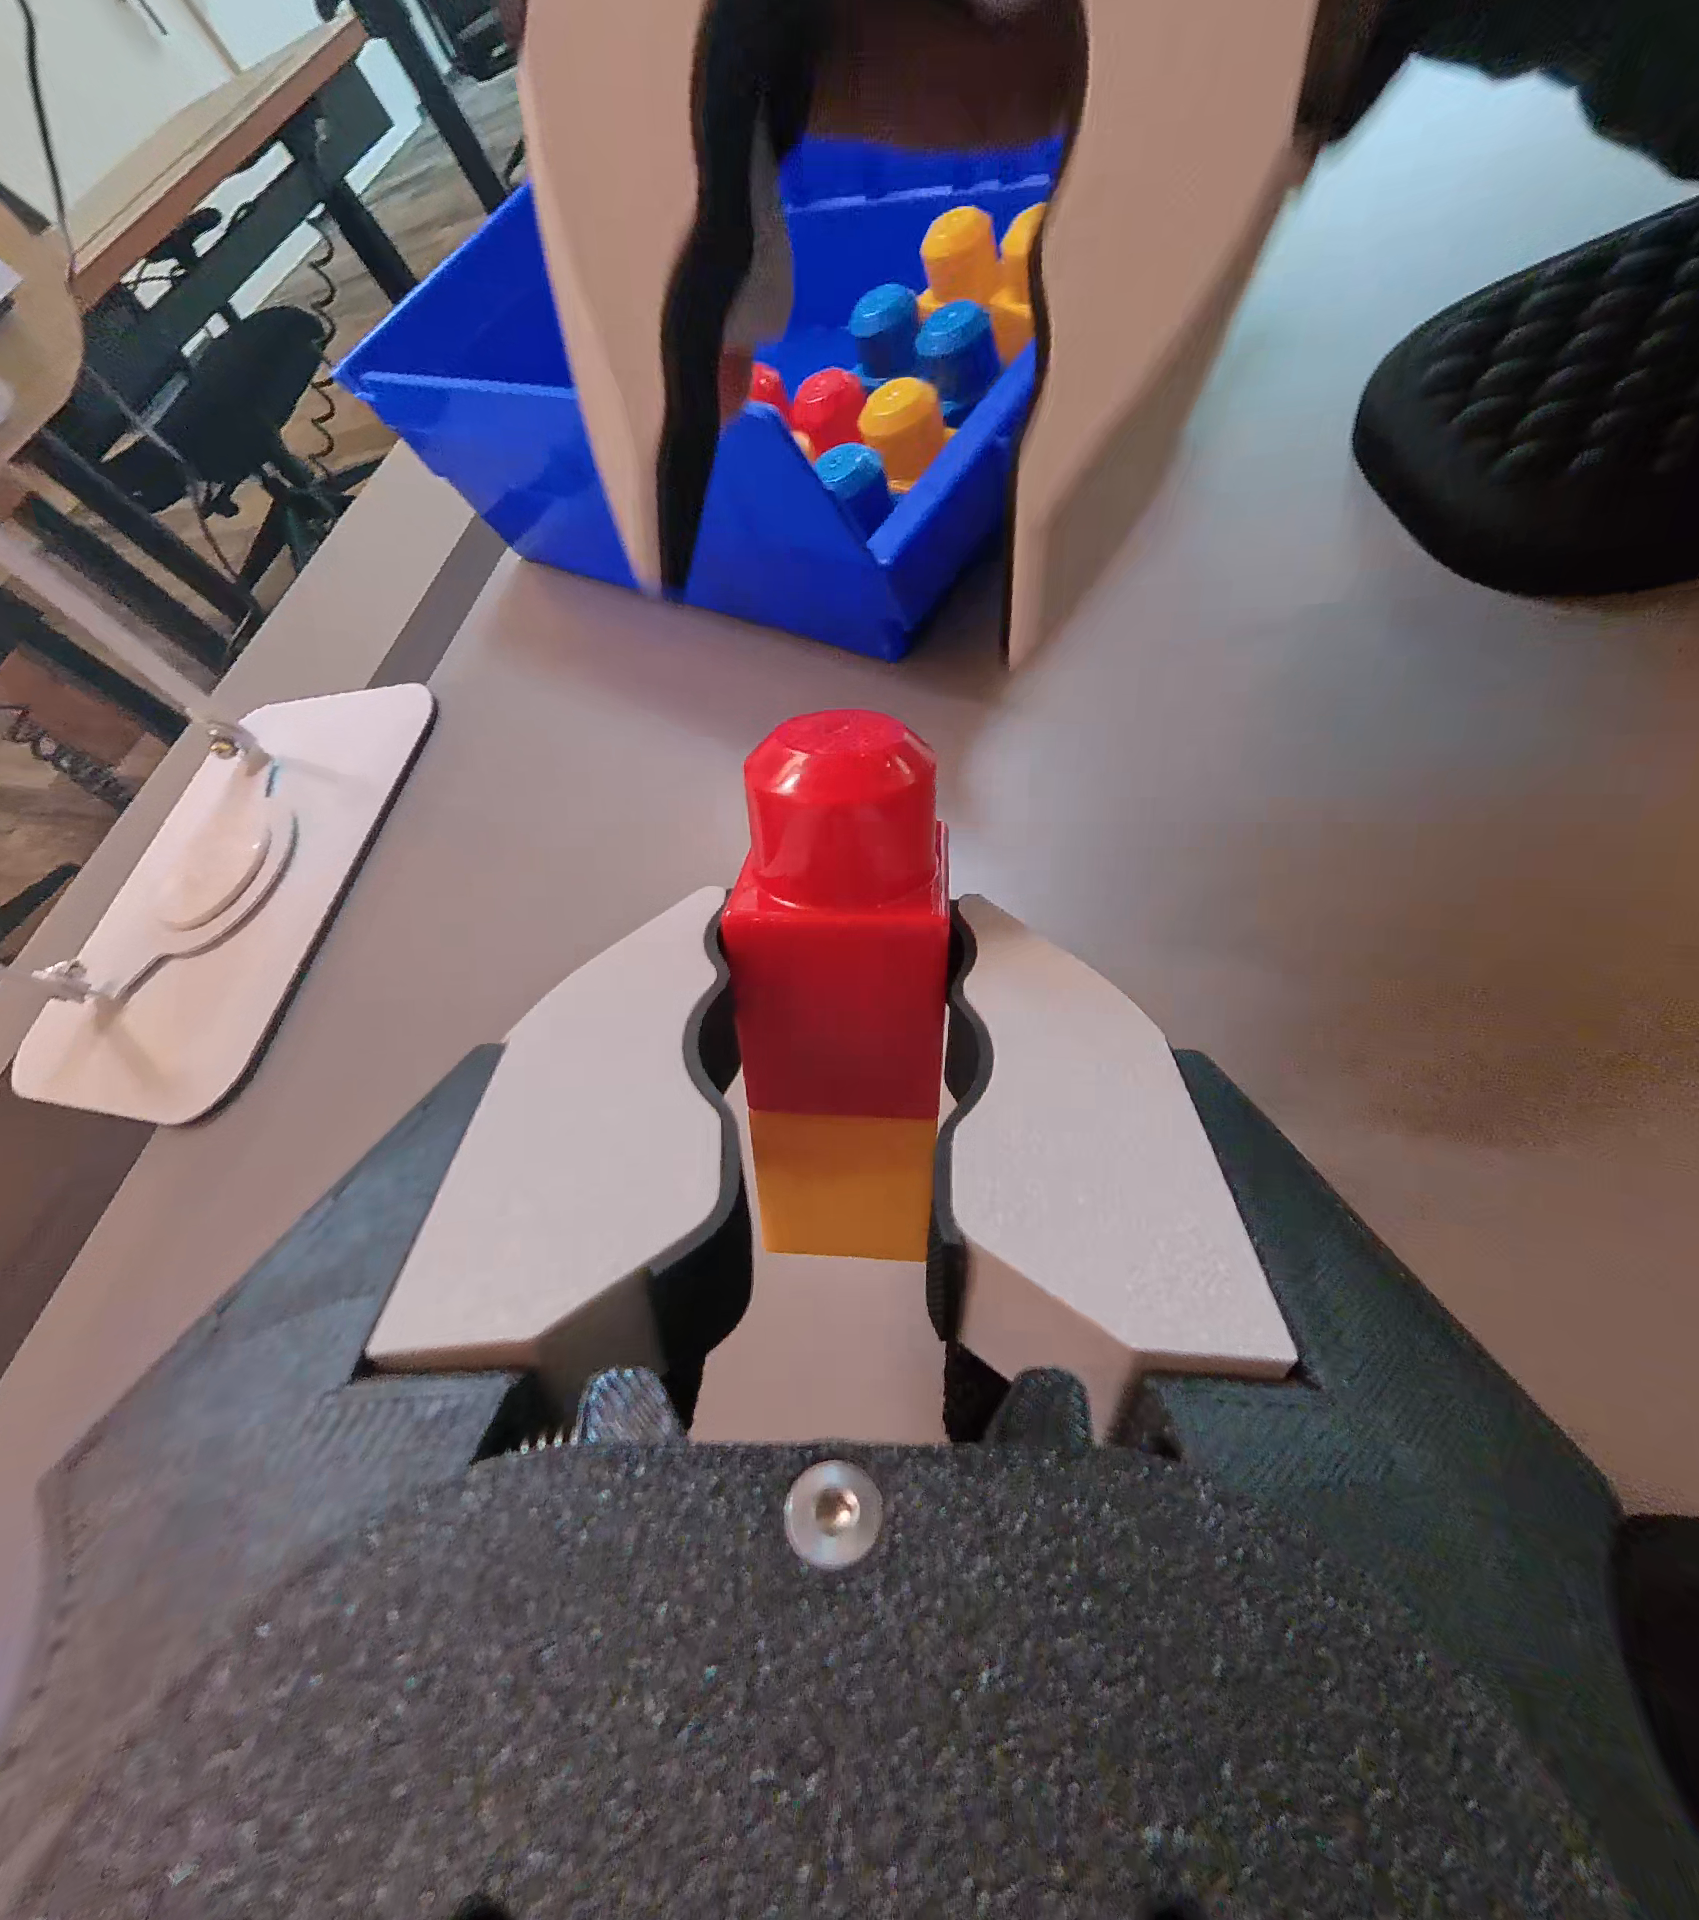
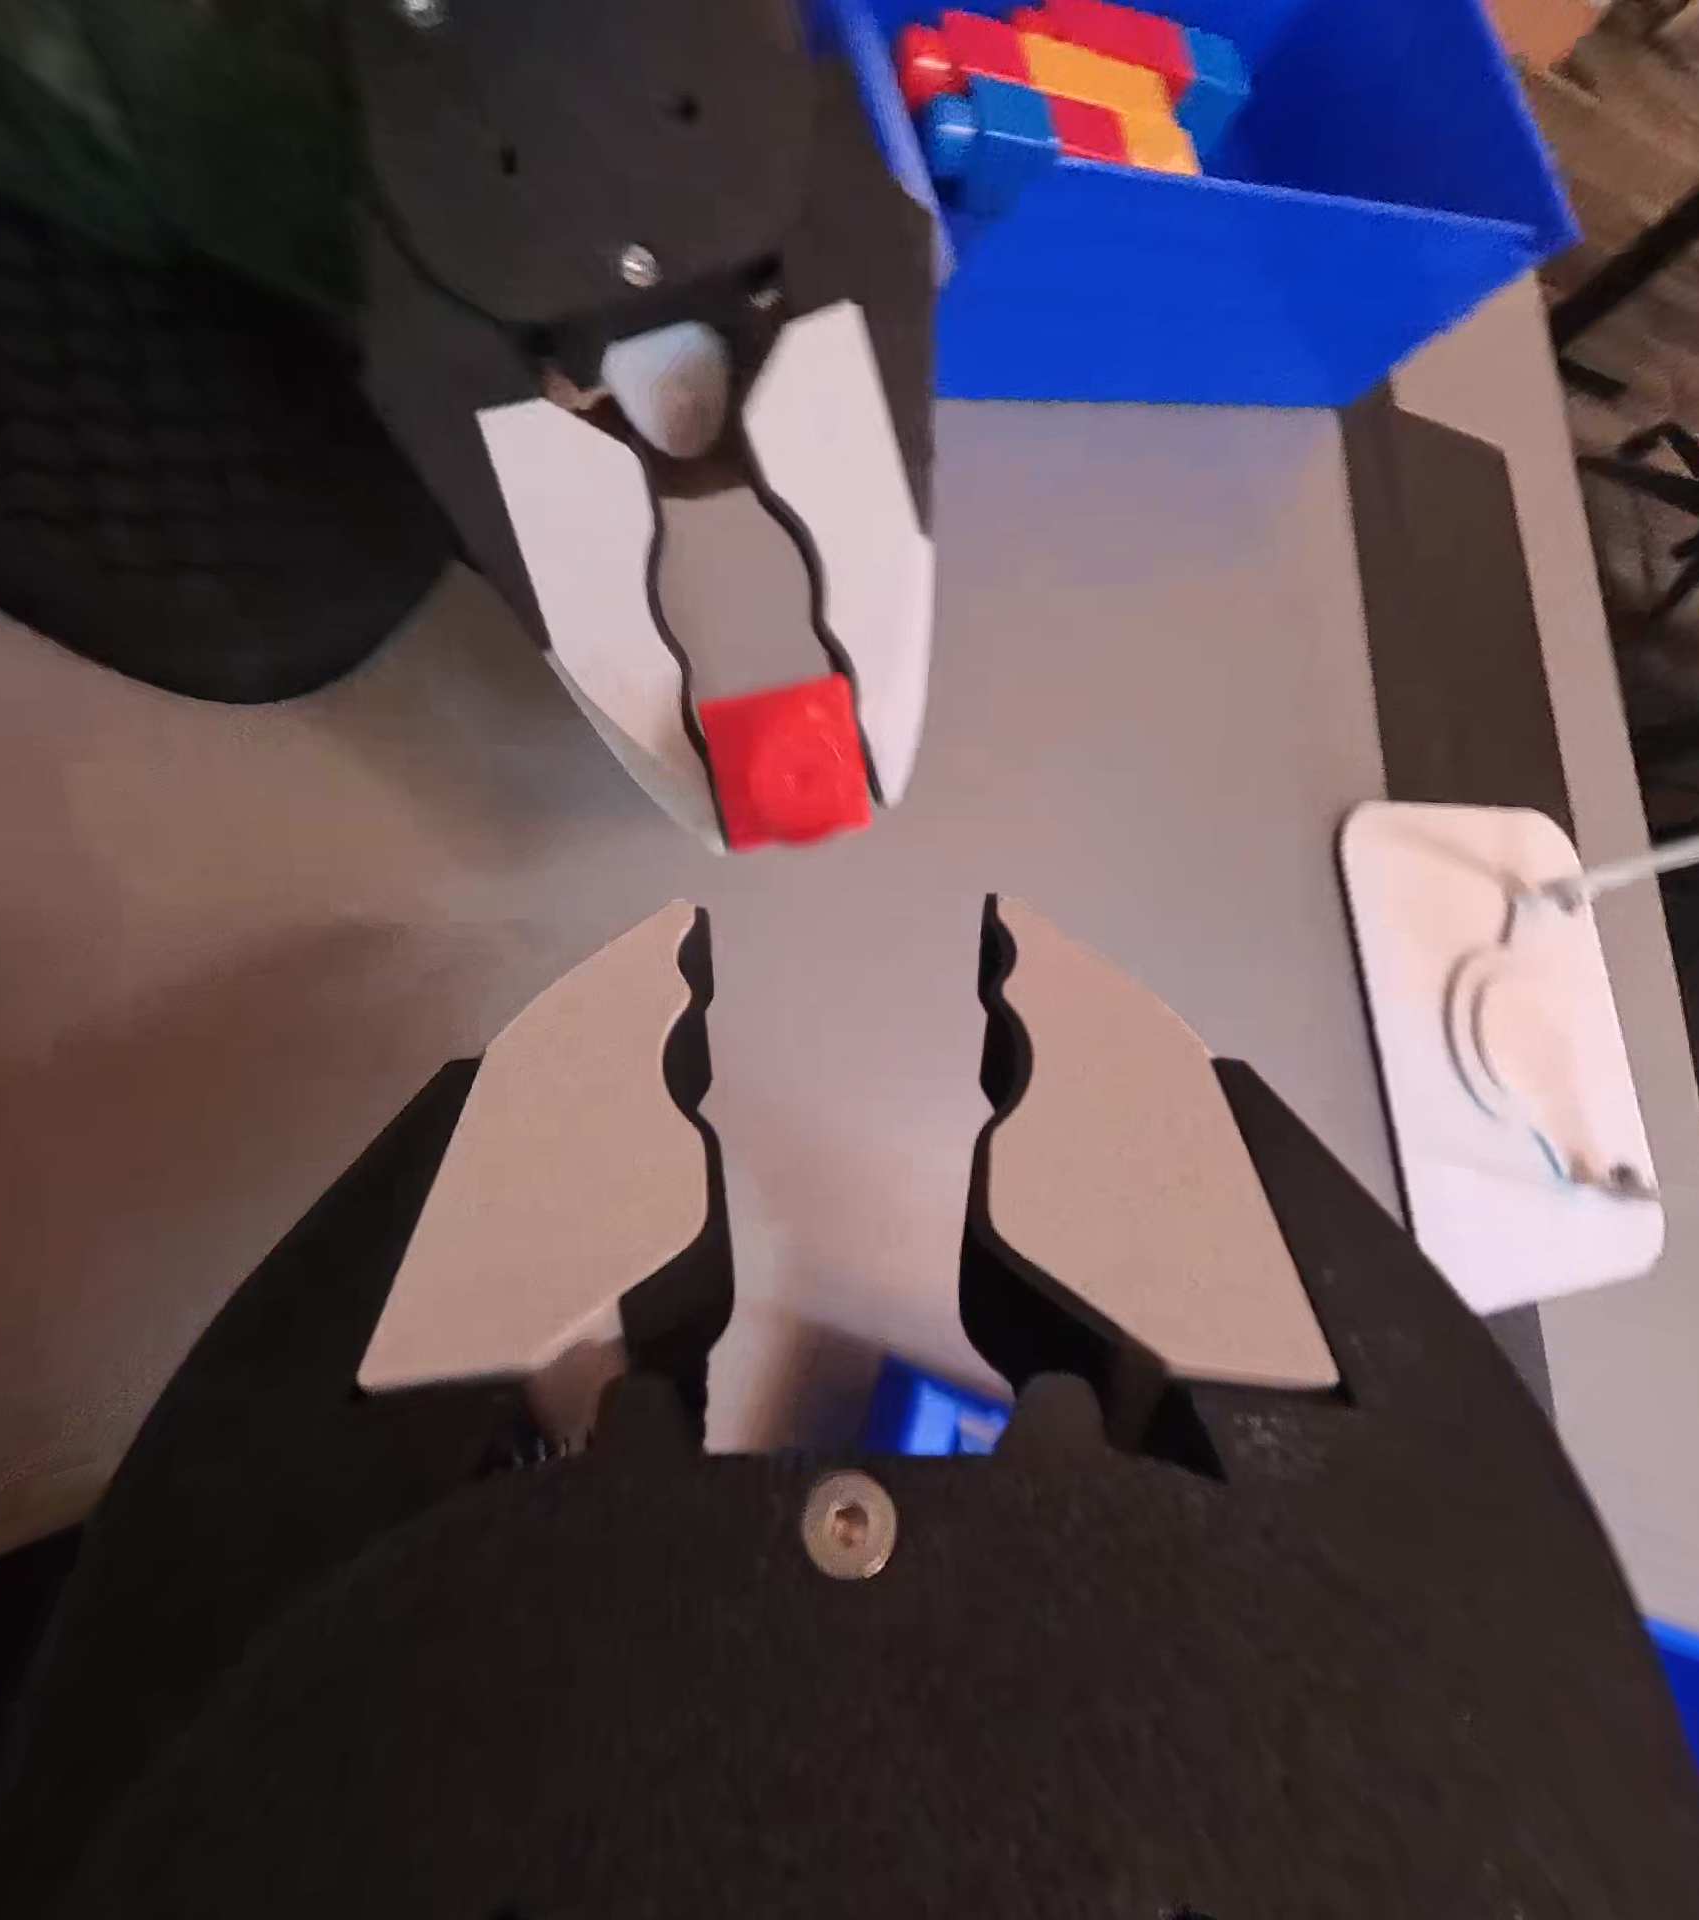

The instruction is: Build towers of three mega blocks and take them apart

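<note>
red block (image 1: 834, 997) clamped in left gripper (image 1: 837, 925); right gripper (image 2: 843, 920) agape

The left gripper (image 1: 837, 956) is clamped on the red block (image 1: 837, 997) of a two-block stack, its pale fingers (image 1: 606, 1101) pressing the block's two sides. The right gripper (image 2: 843, 914) hovers just beyond the red block, facing the left one, jaws spread and holding nothing.
</note>
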Available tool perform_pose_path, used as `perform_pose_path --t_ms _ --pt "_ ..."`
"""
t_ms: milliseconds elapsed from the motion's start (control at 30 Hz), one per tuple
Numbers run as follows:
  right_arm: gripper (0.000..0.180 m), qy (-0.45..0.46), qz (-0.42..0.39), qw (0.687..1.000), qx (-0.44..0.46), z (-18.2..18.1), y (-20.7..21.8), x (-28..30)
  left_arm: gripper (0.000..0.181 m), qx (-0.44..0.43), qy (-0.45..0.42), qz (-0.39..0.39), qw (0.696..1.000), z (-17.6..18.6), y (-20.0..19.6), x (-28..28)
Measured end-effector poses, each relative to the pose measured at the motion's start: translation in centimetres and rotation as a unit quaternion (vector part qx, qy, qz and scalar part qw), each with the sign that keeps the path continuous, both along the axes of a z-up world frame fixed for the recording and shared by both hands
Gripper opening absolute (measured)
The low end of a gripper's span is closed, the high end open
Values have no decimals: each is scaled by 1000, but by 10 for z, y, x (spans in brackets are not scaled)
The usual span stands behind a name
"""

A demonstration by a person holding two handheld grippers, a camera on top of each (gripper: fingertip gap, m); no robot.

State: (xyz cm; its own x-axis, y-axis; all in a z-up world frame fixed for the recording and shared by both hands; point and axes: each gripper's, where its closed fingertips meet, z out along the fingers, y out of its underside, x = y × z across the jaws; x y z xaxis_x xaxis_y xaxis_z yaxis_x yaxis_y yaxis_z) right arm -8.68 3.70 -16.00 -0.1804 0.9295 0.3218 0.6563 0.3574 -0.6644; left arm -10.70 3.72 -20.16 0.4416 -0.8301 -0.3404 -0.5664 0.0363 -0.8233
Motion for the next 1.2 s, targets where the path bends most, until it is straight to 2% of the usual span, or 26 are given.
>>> perform_pose_path --t_ms 67,133,200,267,333,367,433,567,633,667,733,800,900,967,1033,1100,1200 --pt "49 -14 17 1000 9 -15 -12 -16 36 1 10 -10 1000 -2 -4 4" --pt "33 -32 32 999 7 -28 -18 -24 36 -6 20 -20 1000 -7 -7 6" --pt "32 -32 33 999 13 -31 -18 -26 36 3 16 -25 1000 -7 -7 6" --pt "32 -18 37 999 2 -25 -21 -24 37 11 -5 -38 999 -1 -10 7" --pt "32 -8 33 999 -4 -18 -17 -19 54 10 -1 -33 999 -2 -6 4" --pt "32 0 30 1000 -5 -14 -15 -16 56 5 3 -30 1000 -5 -5 1" --pt "32 16 29 999 -19 -7 -13 -11 38 4 10 -24 1000 -9 -3 -2" --pt "32 21 42 998 -43 -2 -15 -2 37 -11 12 -37 999 -7 -6 0" --pt "32 59 48 995 -68 20 -13 6 37 -15 80 -1 997 -27 4 -20" --pt "32 94 44 991 -81 39 -8 13 37 -19 70 4 997 -31 7 -26" --pt "32 132 -8 990 -51 68 18 37 37 -39 43 20 998 -28 14 -33" --pt "32 146 -104 984 7 84 60 69 37 -27 21 35 999 -17 20 -36" --pt "32 95 -305 942 107 80 140 138 37 -8 -6 57 998 -5 27 -38" --pt "32 21 -401 908 118 56 173 181 37 4 -11 70 997 -5 31 -40" --pt "32 -53 -456 884 92 23 189 209 37 -1 -7 71 997 -9 32 -40" --pt "32 -129 -471 872 39 -15 190 223 37 -4 -5 69 998 -12 32 -38" --pt "33 -194 -462 864 -35 -56 182 225 37 -11 3 65 998 -18 31 -37"
